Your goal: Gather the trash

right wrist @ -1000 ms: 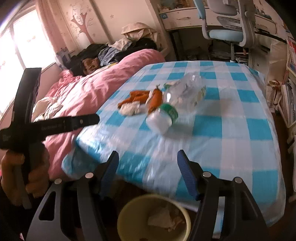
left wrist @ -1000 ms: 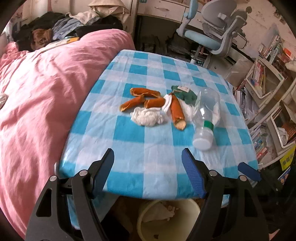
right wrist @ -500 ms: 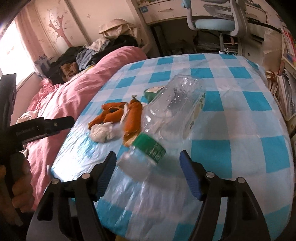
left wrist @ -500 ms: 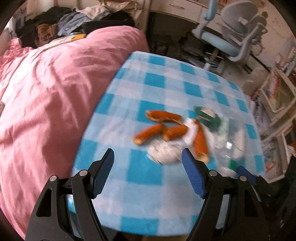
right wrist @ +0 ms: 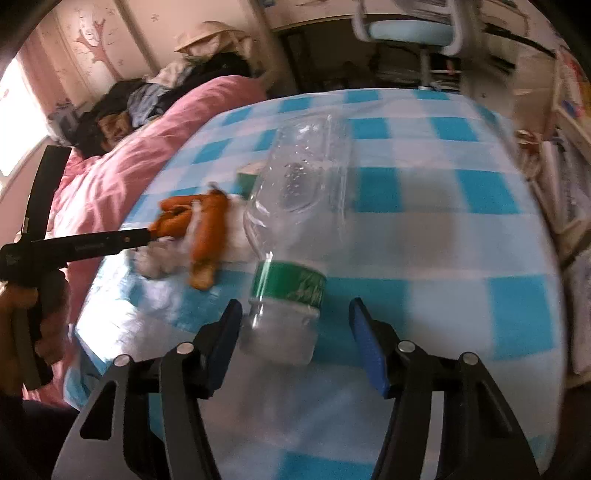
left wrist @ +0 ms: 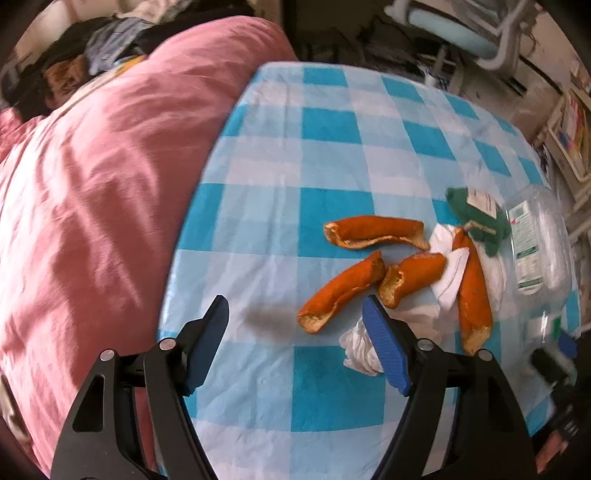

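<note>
Several orange peels (left wrist: 343,288) lie on the blue checked tablecloth (left wrist: 325,147), with a crumpled white tissue (left wrist: 360,349) and a green wrapper (left wrist: 476,218) beside them. A clear plastic bottle (right wrist: 299,199) with a green label lies on its side, cap end toward me. My left gripper (left wrist: 295,321) is open over the cloth; the nearest peel's end lies between its fingers and the tissue sits behind the right one. My right gripper (right wrist: 295,321) has the bottle's cap end between its jaws, which are closing; the left pad is at the cap, the right pad (right wrist: 364,332) stands apart.
A pink duvet (left wrist: 92,192) covers the bed left of the table, with clothes piled behind it. A blue desk chair (right wrist: 410,29) and bookshelves (left wrist: 569,129) stand beyond the table's far and right edges. A hand (right wrist: 18,321) holds the left gripper's handle.
Both grippers have moved forward and down over the table. The left now reaches the peels and tissue. The right has come up to the bottle's cap end, and the bin below has left view.
</note>
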A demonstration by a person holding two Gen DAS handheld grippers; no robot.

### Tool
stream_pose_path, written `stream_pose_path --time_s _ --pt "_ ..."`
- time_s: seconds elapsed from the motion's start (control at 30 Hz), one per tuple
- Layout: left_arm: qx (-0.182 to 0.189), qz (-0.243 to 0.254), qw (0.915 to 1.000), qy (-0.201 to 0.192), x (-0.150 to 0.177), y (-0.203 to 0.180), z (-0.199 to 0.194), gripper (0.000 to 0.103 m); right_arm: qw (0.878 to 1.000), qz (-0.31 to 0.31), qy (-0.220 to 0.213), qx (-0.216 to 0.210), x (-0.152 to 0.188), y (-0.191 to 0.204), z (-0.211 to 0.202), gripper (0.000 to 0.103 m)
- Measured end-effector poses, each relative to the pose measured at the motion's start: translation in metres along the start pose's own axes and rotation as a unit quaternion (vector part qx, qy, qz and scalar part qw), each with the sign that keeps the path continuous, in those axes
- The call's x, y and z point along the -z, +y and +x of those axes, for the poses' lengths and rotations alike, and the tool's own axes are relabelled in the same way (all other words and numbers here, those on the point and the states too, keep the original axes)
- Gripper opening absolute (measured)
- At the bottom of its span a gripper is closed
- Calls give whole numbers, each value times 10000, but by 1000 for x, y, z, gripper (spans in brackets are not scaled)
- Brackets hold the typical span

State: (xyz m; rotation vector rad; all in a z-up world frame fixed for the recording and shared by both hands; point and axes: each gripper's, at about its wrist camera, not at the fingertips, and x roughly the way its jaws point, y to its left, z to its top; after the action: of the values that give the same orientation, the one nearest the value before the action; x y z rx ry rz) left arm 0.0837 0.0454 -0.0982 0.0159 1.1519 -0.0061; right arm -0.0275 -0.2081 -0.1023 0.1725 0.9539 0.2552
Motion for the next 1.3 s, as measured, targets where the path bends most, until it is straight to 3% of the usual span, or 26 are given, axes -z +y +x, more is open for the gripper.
stream_pose_path --time_s 0.07,0.17,0.23,0.43,0.5,0.67,0.77,1.17,1.2,1.27,1.3 --pt "-42 145 9999 11 -1 -6 2 72 9998 -20 -191 99 -1 -6 -10 60" --pt "-200 353 9992 36 -2 -14 9 72 9987 -244 -444 89 -8 3 -11 75" --pt "-227 363 9991 27 -3 -14 10 72 9984 -307 -466 113 -13 8 -4 77" --pt "-74 36 10000 43 -10 -1 11 71 9990 -104 -412 139 -28 5 21 75" --pt "-116 127 9998 93 -10 -4 14 69 9993 -16 -340 123 -30 0 26 60" --pt "-4 348 9993 97 -9 -12 12 46 9996 5 -269 6 -27 -3 20 59" --pt "36 337 9994 95 -7 -10 10 37 9997 34 -222 -67 -19 -5 14 59" --pt "-162 571 9980 -201 -7 -22 12 38 9991 244 -209 -271 -14 -11 11 59" --pt "-154 616 9978 -203 -7 -23 11 35 9993 185 -214 -236 -13 -9 11 59" --pt "41 675 9976 -144 -7 -26 10 15 9994 132 -225 -216 -12 -8 10 59" --pt "46 686 9975 -137 -6 -27 9 13 9993 162 -226 -258 -12 -9 10 59"
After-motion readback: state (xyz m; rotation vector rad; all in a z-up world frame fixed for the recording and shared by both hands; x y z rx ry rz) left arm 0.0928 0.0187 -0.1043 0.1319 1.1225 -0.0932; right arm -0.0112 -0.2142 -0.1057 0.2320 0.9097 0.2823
